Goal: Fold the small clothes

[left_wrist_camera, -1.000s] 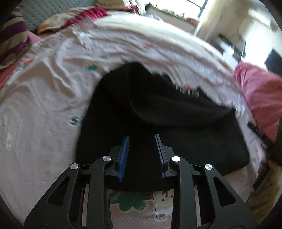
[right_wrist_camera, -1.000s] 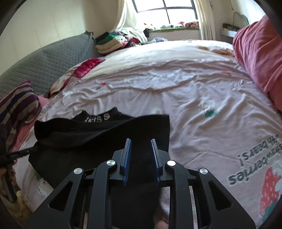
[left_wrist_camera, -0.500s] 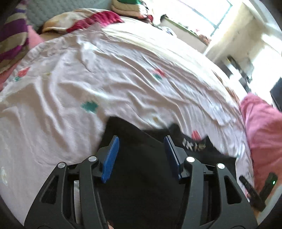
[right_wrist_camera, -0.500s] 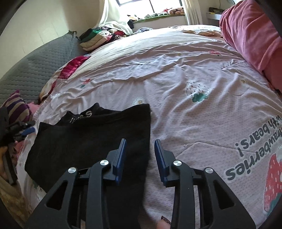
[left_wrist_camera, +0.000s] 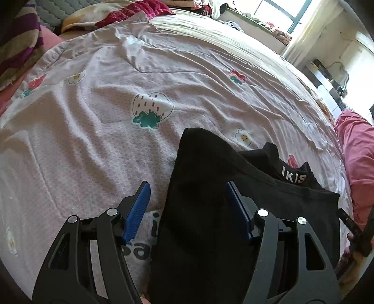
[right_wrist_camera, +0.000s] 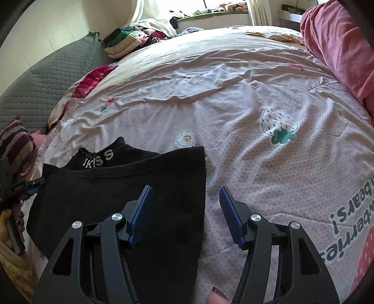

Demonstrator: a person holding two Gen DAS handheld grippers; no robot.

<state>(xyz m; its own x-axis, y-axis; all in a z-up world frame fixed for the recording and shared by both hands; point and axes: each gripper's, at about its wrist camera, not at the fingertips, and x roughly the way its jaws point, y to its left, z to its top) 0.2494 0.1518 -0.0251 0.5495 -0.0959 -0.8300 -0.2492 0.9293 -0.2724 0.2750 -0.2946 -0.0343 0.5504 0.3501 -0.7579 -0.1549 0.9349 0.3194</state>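
Observation:
A small black garment [left_wrist_camera: 210, 205] with white letters on its waistband [left_wrist_camera: 293, 177] lies folded on the pink strawberry-print bed cover [left_wrist_camera: 93, 131]. My left gripper [left_wrist_camera: 187, 208] is open just above its left edge, empty. In the right wrist view the same garment [right_wrist_camera: 131, 187] lies flat with its lettered band [right_wrist_camera: 98, 160] at the far side. My right gripper [right_wrist_camera: 184, 212] is open and empty over the garment's right edge. The left gripper [right_wrist_camera: 14, 191] shows at the left border there.
A pink blanket roll [right_wrist_camera: 339, 46] lies along the right side of the bed. A grey quilted cushion [right_wrist_camera: 39, 88], a striped pillow [right_wrist_camera: 14, 142] and a pile of clothes [right_wrist_camera: 131, 39] sit at the far left. A window [left_wrist_camera: 280, 11] is behind the bed.
Both grippers were shut on the black garment's edges a second ago. They opened, let it go and now hover open above it. The garment settled flat on the bed.

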